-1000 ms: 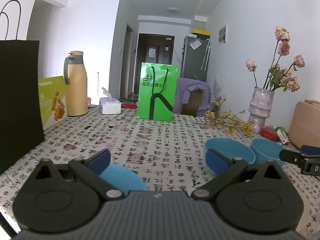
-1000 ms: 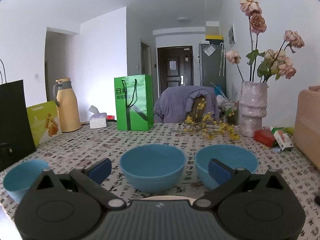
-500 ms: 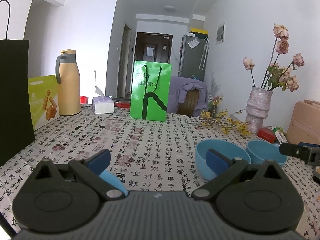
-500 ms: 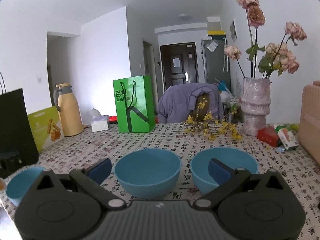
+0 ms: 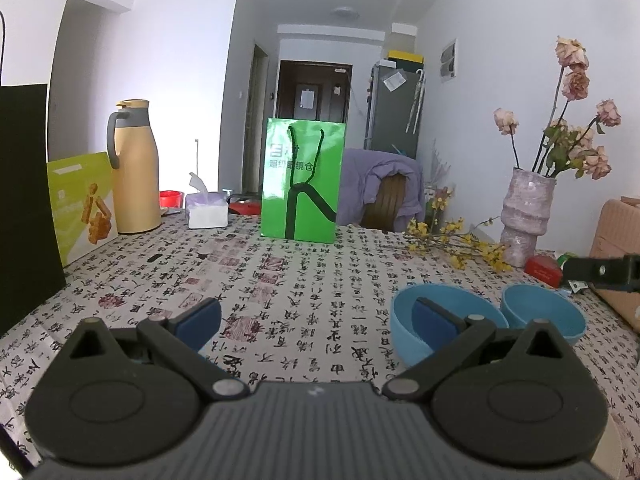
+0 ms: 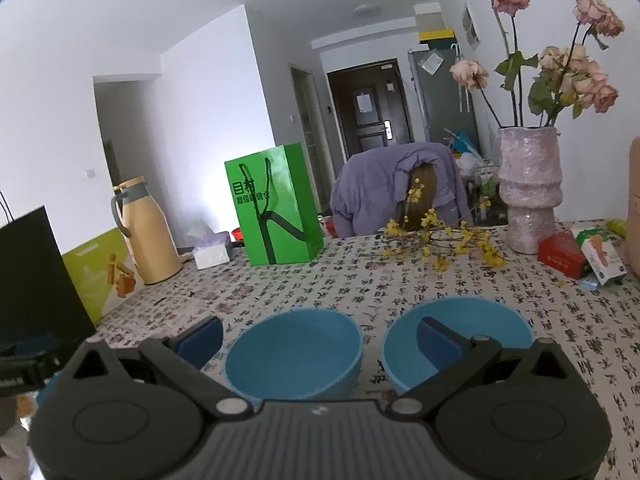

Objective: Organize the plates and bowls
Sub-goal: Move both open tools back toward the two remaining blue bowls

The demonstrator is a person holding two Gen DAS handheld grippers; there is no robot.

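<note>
Right claw (image 6: 318, 338) gapes wide, empty, above two blue bowls: one (image 6: 294, 354) centre frame, the other (image 6: 486, 326) behind its right finger. Left claw (image 5: 316, 318) equally wide, empty, both bowls lower right on the tabletop (image 5: 280, 280).

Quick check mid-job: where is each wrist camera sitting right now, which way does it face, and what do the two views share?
Left wrist: low over the table, facing the far door; open left gripper in front, right gripper's tip at the right edge.
Right wrist: low behind two blue bowls, facing the same way; open right gripper.
Shared: both bowls, green bag, thermos, vase.
</note>
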